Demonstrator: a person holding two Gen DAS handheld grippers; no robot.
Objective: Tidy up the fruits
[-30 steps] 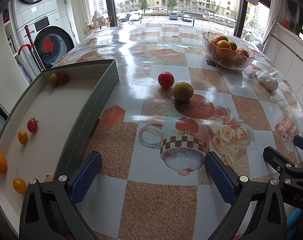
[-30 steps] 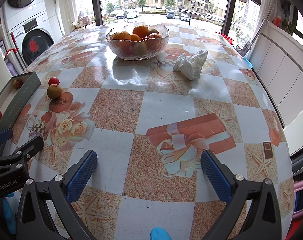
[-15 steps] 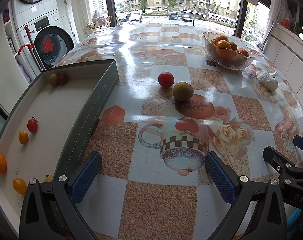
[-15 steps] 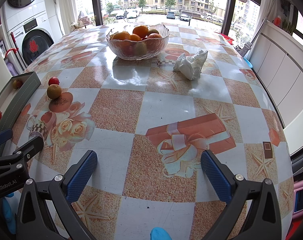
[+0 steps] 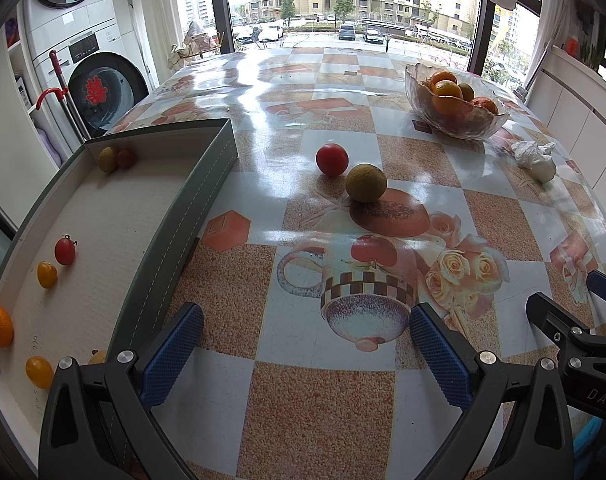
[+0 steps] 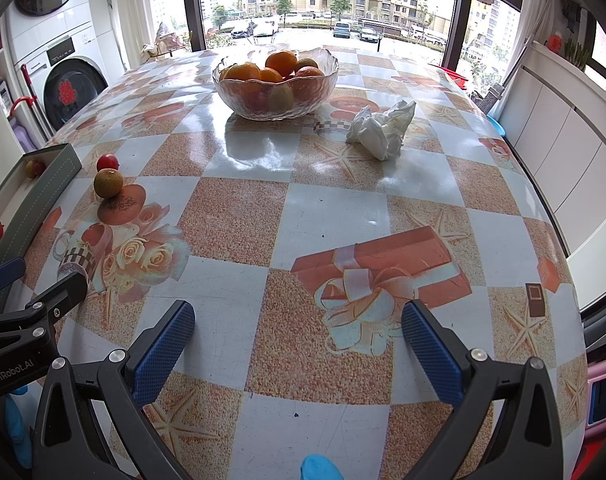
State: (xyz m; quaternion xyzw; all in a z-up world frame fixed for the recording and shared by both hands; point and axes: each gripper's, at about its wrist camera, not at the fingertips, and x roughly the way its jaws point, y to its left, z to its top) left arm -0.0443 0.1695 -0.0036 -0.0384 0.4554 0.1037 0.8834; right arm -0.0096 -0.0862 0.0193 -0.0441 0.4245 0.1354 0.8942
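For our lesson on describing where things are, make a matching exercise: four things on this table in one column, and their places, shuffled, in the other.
1. red tomato
2. oranges
3. crumpled tissue
4. small red cherry tomato

a. inside the grey tray
b. in the glass bowl
c. loose, beside the brownish-green fruit
d. loose, right of the bowl

Pairs: 1-c, 2-b, 3-d, 4-a
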